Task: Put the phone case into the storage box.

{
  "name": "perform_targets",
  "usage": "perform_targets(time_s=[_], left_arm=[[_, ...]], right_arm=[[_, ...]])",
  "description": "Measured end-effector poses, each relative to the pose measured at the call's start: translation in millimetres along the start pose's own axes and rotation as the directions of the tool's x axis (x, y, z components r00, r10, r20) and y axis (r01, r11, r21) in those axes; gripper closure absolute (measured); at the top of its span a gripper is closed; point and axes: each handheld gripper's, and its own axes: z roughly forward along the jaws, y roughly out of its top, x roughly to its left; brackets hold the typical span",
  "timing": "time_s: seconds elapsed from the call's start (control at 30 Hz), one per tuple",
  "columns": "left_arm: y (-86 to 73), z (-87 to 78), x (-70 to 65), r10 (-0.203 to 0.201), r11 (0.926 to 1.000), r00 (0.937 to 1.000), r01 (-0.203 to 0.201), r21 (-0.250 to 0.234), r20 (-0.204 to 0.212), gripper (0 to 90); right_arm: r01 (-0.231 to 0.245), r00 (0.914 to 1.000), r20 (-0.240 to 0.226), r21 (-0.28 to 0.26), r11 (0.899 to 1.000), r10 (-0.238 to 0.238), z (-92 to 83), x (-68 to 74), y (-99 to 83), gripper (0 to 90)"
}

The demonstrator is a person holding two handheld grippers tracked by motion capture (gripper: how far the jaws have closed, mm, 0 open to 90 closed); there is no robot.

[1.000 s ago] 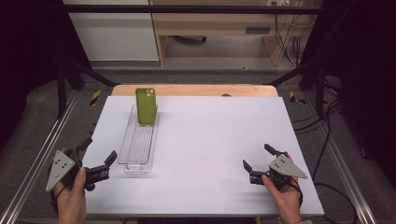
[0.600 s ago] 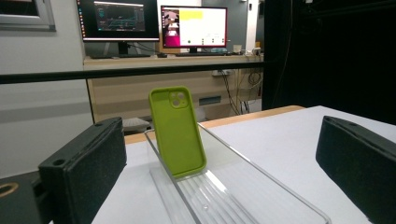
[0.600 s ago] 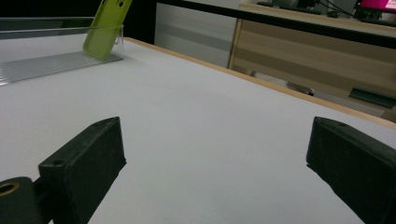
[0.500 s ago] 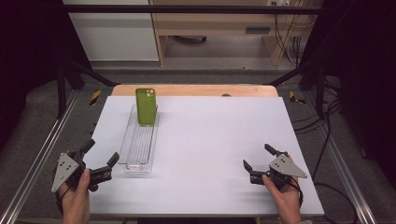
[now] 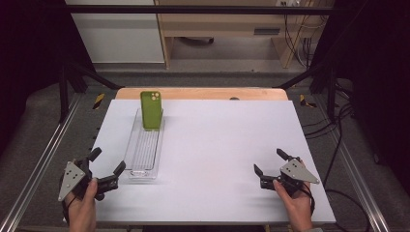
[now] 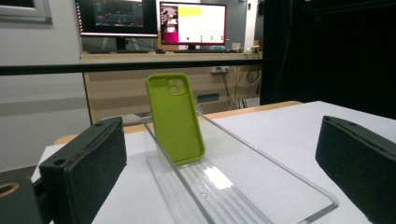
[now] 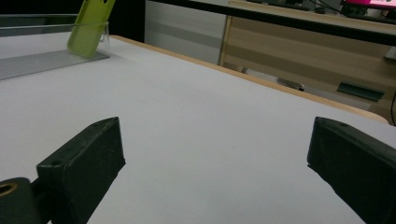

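At table's near-left corner: left gripper [image 5: 107, 169], jaws spread, just short of clear tray [image 5: 143, 147].
At tray's far end: green phone case [image 5: 151, 109], leaning upright against end wall.
Near-right: right gripper [image 5: 269, 168], spread, idle.
Risk: nudged tray likely topples case.

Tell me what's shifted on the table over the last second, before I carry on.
The left gripper slid a little to the right and nearer the table's front edge, ending just left of the clear tray's near end, jaws open and empty. The right gripper, the tray and the green phone case leaning at its far end stayed put.
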Motion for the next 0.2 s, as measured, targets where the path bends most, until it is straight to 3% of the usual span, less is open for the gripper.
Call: perform_targets(time_s=[0.2], left_arm=[[-3.5, -0.6, -0.2, 0.002, 0.9999, 1.0, -0.002, 0.015, -0.007, 1.9]], right_arm=[[-0.024, 0.9982, 0.055, -0.01, 1.0, 0.024, -2.3, -11.8, -2.3, 3.3]])
